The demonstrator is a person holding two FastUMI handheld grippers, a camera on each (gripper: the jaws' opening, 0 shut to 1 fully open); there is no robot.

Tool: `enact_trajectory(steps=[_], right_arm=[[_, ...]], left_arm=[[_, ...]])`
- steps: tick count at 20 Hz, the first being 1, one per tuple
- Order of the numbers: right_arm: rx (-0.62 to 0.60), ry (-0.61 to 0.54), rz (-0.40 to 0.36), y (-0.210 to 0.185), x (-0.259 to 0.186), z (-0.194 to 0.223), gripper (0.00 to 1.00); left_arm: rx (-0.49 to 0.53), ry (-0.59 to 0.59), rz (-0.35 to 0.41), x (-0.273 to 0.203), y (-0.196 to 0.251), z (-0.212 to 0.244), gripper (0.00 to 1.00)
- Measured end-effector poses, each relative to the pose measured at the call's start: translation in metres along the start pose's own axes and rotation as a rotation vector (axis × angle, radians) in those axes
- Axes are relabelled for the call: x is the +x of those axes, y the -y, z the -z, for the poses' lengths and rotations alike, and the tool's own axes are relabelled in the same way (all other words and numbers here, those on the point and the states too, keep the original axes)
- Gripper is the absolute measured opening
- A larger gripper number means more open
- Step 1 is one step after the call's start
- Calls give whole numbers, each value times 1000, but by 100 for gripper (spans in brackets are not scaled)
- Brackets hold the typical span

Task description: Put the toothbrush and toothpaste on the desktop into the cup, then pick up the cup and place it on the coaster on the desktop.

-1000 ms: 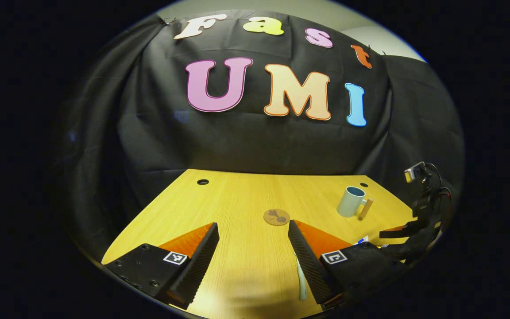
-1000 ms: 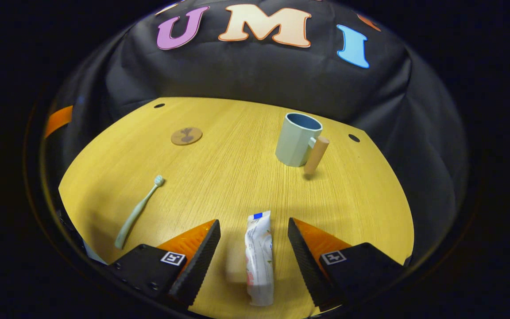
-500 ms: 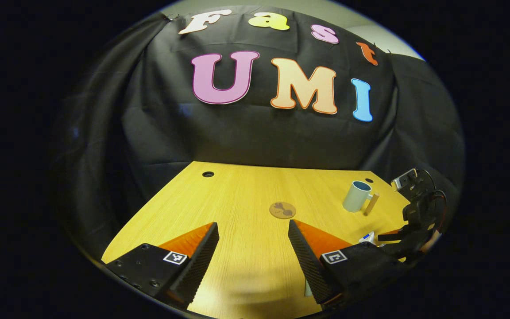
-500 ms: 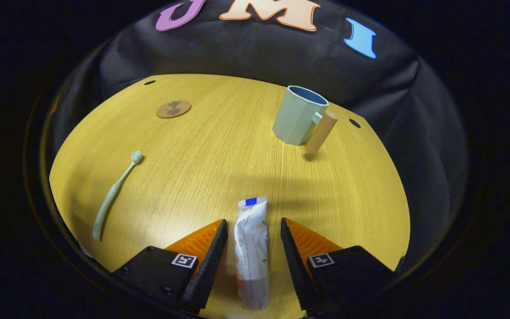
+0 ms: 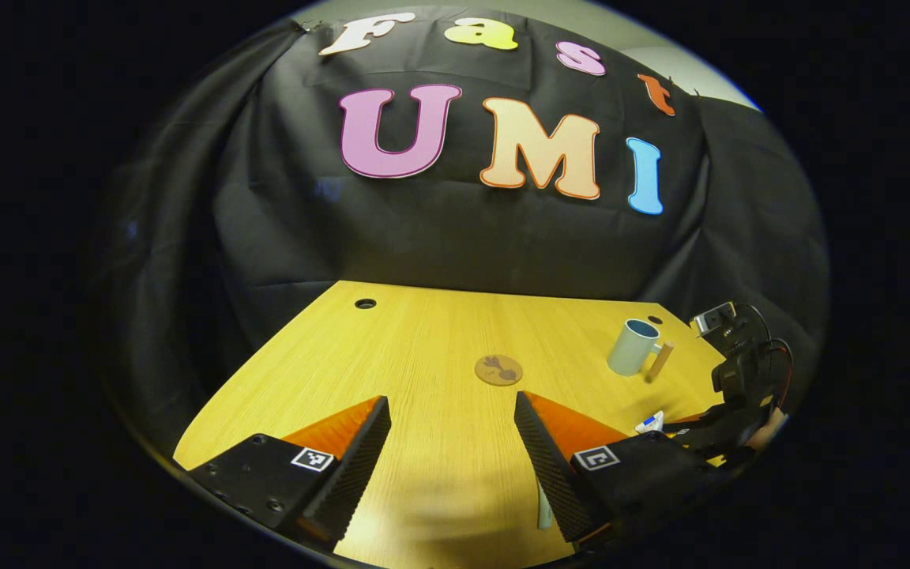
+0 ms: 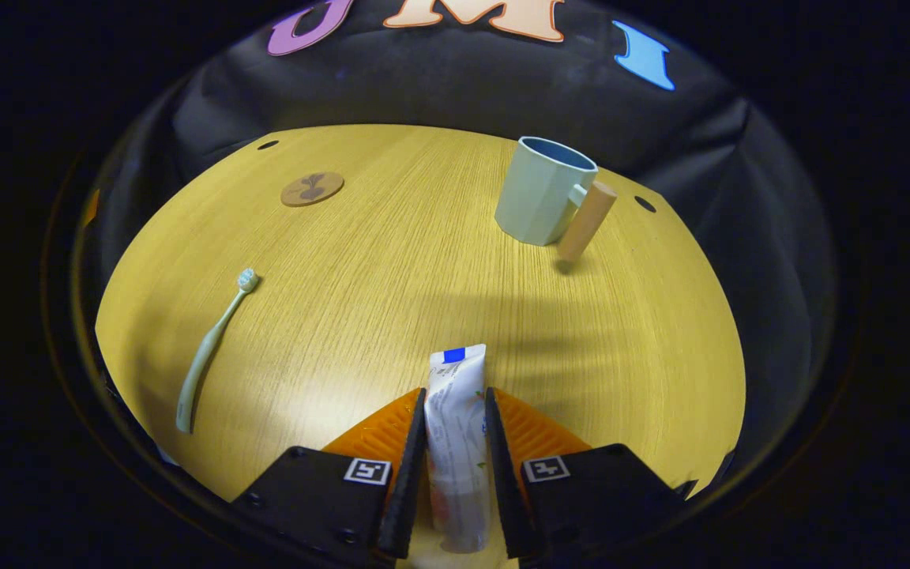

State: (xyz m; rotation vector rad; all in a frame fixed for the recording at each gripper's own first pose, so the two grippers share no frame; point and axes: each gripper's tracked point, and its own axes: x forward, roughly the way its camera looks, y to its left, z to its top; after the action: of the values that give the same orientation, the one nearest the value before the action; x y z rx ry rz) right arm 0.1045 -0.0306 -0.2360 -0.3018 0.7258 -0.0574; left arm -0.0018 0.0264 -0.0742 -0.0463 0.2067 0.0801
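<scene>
In the right gripper view the toothpaste (image 6: pixel 456 427) lies lengthwise on the worktop (image 6: pixel 392 276), pinched between both fingers of the right tool (image 6: pixel 455 466), which press its sides. The toothbrush (image 6: pixel 210 353) lies well to its left, flat, bristle end pointing away. Farther off the cup (image 6: pixel 542 192) stands upright, its wooden handle (image 6: pixel 586 222) turned right, and the round coaster (image 6: pixel 312 189) sits bare at the far left. The left tool (image 5: pixel 451 450) hovers spread wide, holding nothing. Black cloth (image 6: pixel 439 87) hangs behind the worktop.
</scene>
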Motion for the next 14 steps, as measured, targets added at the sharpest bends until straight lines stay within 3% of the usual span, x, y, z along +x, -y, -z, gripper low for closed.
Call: enact_trajectory(steps=[4,5,9,10,14], right_arm=[[68,-24,-49,-2,1,3,43],[79,-24,-55,-1,1,2,36],[86,-40,-59,-1,3,3,33],[85,-48,-58,-1,3,2,27],[53,-72,-87,-2,2,3,25]], left_arm=[[22,-3,20,1,8,0,94],[28,-7,24,0,9,2,94],[20,-19,34,-1,16,7,94],[16,-23,38,-3,18,7,94],[11,-34,49,-1,27,11,94]])
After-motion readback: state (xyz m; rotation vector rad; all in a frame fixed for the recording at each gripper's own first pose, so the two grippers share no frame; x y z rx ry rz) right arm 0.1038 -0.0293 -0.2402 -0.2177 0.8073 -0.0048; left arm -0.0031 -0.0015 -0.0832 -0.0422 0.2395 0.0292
